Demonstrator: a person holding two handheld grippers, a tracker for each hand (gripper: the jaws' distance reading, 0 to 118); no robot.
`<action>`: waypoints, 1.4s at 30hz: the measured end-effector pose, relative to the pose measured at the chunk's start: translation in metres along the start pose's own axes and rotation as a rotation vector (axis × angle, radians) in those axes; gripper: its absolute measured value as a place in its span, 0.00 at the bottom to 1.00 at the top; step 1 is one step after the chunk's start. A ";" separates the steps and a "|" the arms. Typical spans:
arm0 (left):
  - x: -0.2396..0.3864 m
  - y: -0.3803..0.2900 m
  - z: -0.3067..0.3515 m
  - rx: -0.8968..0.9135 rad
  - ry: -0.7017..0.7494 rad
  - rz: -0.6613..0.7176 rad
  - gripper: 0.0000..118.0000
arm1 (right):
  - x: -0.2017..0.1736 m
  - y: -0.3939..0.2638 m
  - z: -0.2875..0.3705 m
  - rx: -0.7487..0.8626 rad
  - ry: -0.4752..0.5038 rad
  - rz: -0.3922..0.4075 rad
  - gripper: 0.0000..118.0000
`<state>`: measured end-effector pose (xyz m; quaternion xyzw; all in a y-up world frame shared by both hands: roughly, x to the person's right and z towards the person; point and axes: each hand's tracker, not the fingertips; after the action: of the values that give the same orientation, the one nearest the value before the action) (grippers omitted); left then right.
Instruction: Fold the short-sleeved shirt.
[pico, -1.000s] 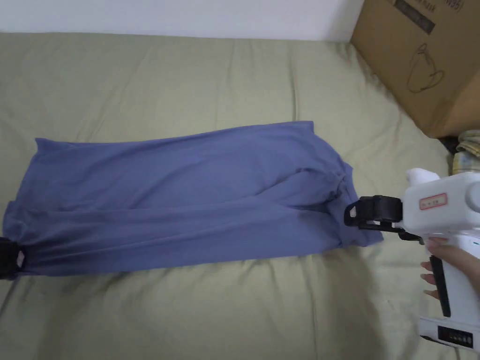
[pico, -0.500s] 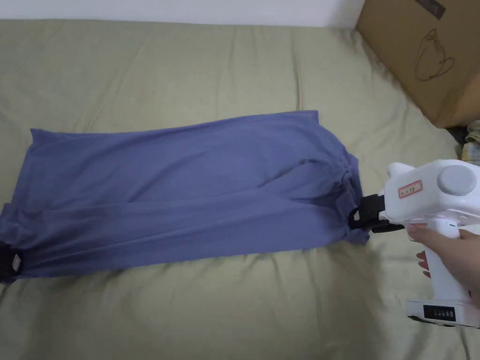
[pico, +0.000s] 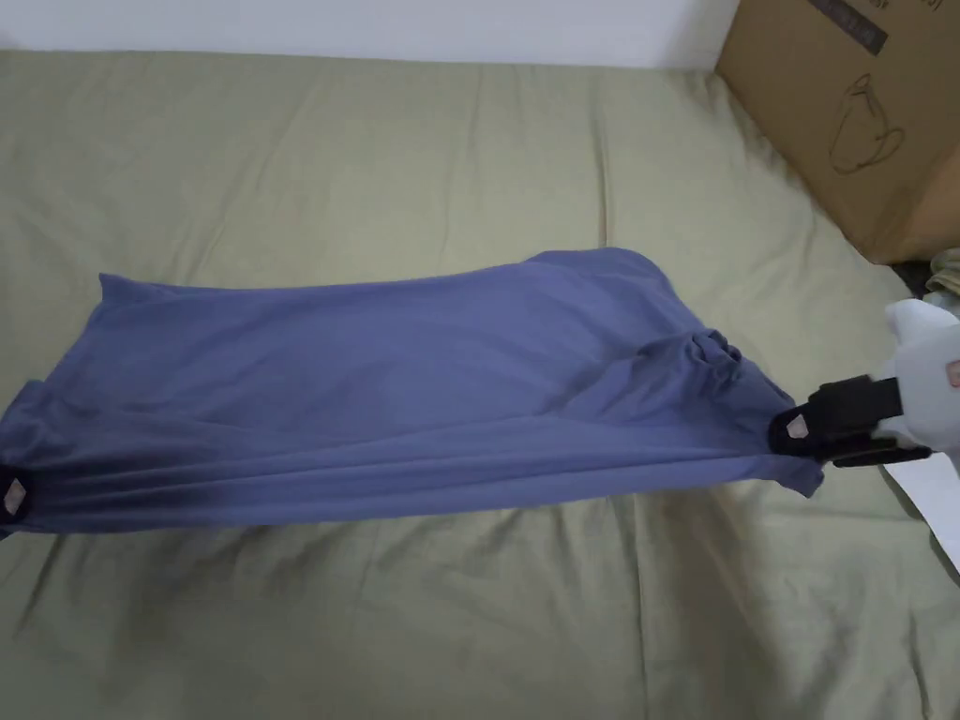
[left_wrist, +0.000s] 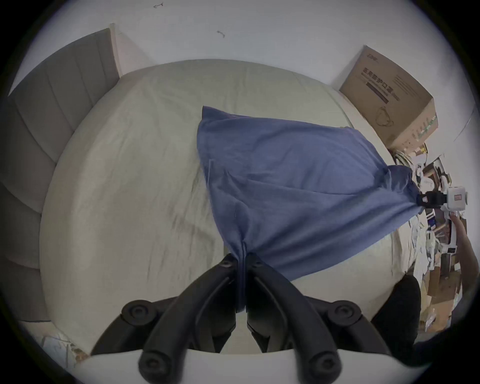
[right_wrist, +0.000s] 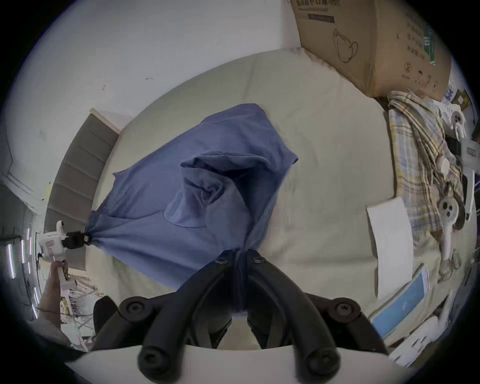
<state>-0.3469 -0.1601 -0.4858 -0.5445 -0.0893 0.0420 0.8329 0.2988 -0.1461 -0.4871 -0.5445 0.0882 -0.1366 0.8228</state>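
The blue short-sleeved shirt is stretched lengthwise across the green bed sheet, its near edge lifted taut and casting a shadow. My left gripper at the left edge is shut on the shirt's near left corner; in the left gripper view the jaws pinch the blue cloth. My right gripper is shut on the near right corner, where the fabric bunches; the right gripper view shows its jaws closed on the cloth. The far edge rests on the bed.
A large cardboard box stands at the bed's far right corner. A plaid cloth, white paper and assorted clutter lie along the right side. A grey padded headboard bounds the left end.
Both grippers have pulled apart and lifted the near edge: the shirt is now taut and raised off the sheet, and the right gripper has moved to the right.
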 end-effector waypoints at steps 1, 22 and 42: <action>0.000 -0.006 0.003 -0.018 -0.006 -0.007 0.02 | 0.000 -0.009 0.004 -0.011 0.000 -0.003 0.08; -0.010 -0.073 -0.007 0.040 0.083 0.081 0.98 | -0.037 -0.075 -0.023 0.051 -0.214 0.100 0.94; 0.039 0.042 0.023 0.264 0.027 -0.073 0.00 | -0.116 -0.016 -0.007 0.253 -0.075 0.288 0.00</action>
<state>-0.3125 -0.1157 -0.5109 -0.4268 -0.0916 0.0157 0.8995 0.1848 -0.1211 -0.4758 -0.4232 0.1164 -0.0071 0.8985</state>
